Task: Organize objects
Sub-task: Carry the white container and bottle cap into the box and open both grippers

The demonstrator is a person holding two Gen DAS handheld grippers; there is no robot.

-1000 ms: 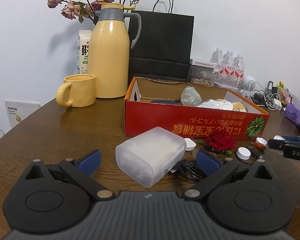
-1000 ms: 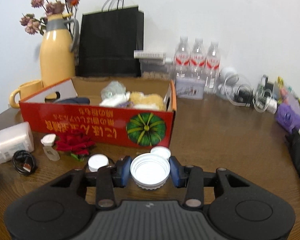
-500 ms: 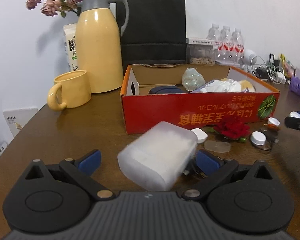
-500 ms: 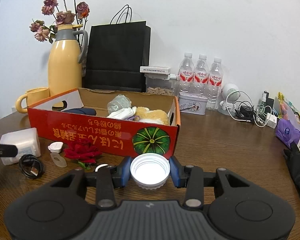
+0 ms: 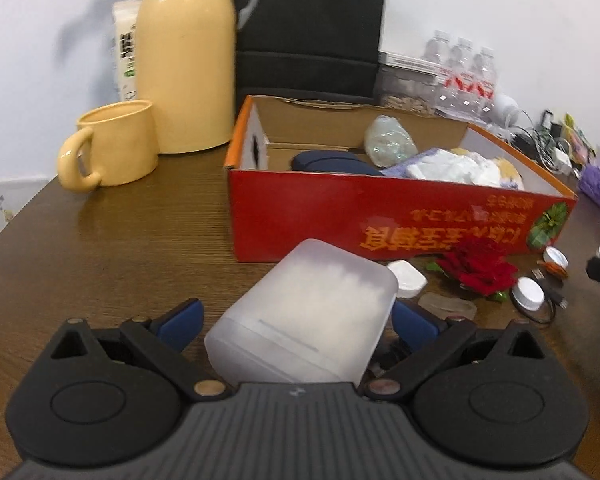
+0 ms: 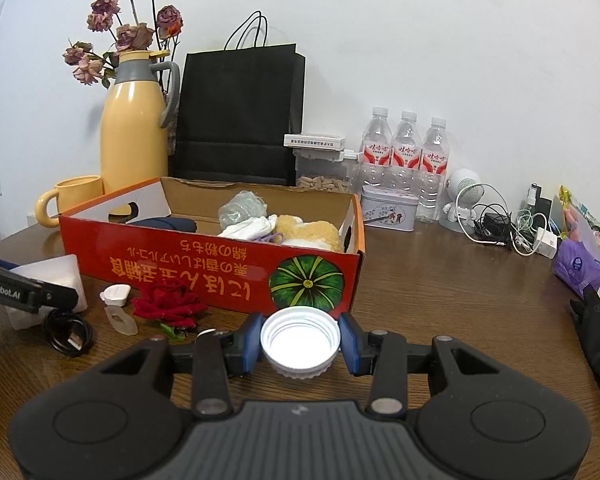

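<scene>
Your right tool (image 6: 299, 346) holds a white bottle cap (image 6: 299, 342) tight between its 2 blue pads, open side up, in front of the red cardboard box (image 6: 204, 268). Your left tool (image 5: 296, 320) stands wide around a frosted plastic box (image 5: 304, 320); the right pad is at the box's side, the left pad is apart from it. A red rose (image 6: 166, 306) lies on the tabletop (image 6: 460, 300) just beside the red box.

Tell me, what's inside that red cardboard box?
The red box holds a dark blue item, a crumpled clear wrapper, white cloth and something tan and fluffy. Anything beneath these is hidden.
</scene>
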